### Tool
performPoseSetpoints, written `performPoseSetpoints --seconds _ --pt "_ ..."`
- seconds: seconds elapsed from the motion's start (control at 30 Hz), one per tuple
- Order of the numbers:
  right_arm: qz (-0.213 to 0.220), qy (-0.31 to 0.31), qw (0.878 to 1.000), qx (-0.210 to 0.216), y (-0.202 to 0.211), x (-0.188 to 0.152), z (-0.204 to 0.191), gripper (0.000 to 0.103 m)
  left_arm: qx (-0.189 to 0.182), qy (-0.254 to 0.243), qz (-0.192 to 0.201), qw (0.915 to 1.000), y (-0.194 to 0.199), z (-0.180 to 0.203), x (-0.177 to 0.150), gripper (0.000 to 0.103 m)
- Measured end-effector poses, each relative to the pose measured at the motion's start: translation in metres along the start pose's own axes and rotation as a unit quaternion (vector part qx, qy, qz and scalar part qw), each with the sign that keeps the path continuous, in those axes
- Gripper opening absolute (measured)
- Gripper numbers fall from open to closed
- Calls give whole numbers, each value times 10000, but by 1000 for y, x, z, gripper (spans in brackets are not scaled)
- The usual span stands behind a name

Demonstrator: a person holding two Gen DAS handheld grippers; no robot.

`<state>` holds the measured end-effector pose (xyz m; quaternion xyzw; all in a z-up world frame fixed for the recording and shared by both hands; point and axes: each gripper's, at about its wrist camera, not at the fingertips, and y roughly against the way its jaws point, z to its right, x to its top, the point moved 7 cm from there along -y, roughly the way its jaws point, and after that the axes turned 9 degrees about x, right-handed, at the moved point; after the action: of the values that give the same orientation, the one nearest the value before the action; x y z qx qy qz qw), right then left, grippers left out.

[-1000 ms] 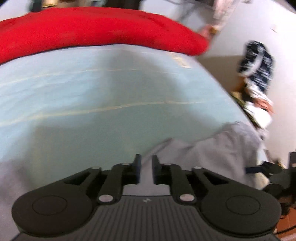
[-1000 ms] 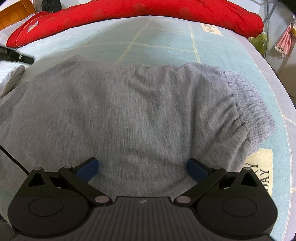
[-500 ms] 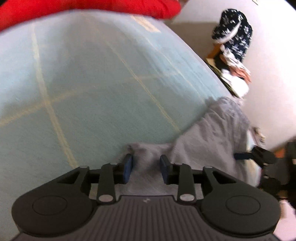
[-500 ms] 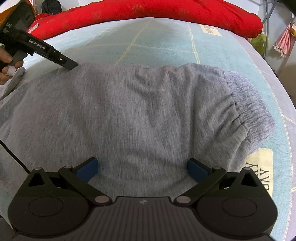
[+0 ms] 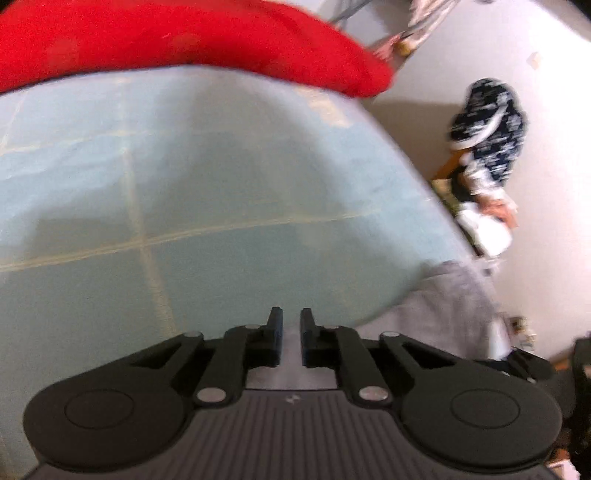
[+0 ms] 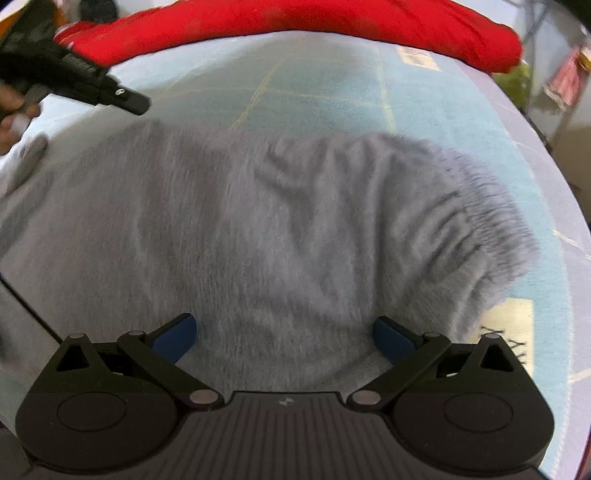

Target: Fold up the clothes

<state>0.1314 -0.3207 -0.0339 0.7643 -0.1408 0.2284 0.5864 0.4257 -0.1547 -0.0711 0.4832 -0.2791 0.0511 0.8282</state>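
A grey sweat garment (image 6: 277, 221) lies spread on the light blue bed sheet (image 6: 332, 81), its ribbed elastic band (image 6: 491, 221) at the right. My right gripper (image 6: 284, 332) hovers over its near part, jaws wide open, nothing pinched. My left gripper (image 6: 142, 105) reaches in from the upper left to the garment's far edge, a hand (image 6: 11, 122) behind it. In the left wrist view the left gripper (image 5: 291, 321) is closing to a narrow gap, pale grey cloth shows between the pads, and the garment (image 5: 450, 295) trails off to the right.
A long red bolster (image 6: 332, 18) lies along the far edge of the bed. The bed's right edge drops to the floor, where a chair heaped with dark patterned clothes (image 5: 487, 122) stands. A printed yellow patch (image 6: 509, 325) marks the sheet by the garment's band.
The left gripper opened around the garment's far edge, then narrowed on it and swung back toward the bolster. The garment now looks blurred. My right gripper stayed put, open.
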Motion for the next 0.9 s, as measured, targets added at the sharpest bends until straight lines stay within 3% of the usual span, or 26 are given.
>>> performPoseSetpoints --seconds 0.07,0.23,0.33,0.43,0.6,0.77,0.9 --pt "406 -212 9989 -21 18 17 7 103 -290 -4 -152 9995 -5 14 -4 27" --pt "1132 -207 9933 58 27 66 27 103 -43 349 -499 9981 -41 8 -22 27" --pt "933 -16 9953 242 0 79 35 103 -36 751 -407 9963 -49 -1 -28 28" --pt "472 -315 9980 267 -18 53 53 102 102 610 -304 9976 -50 1 -32 29" --pt "633 -680 9951 339 19 29 59 102 204 672 -303 9971 -51 1 -33 30" --pt "1208 -1912 9729 491 57 11 82 103 330 632 -365 9968 -49 6 -34 36" --pt "1453 -3087 9368 773 59 -23 107 103 478 635 -319 9963 -44 10 -33 36"
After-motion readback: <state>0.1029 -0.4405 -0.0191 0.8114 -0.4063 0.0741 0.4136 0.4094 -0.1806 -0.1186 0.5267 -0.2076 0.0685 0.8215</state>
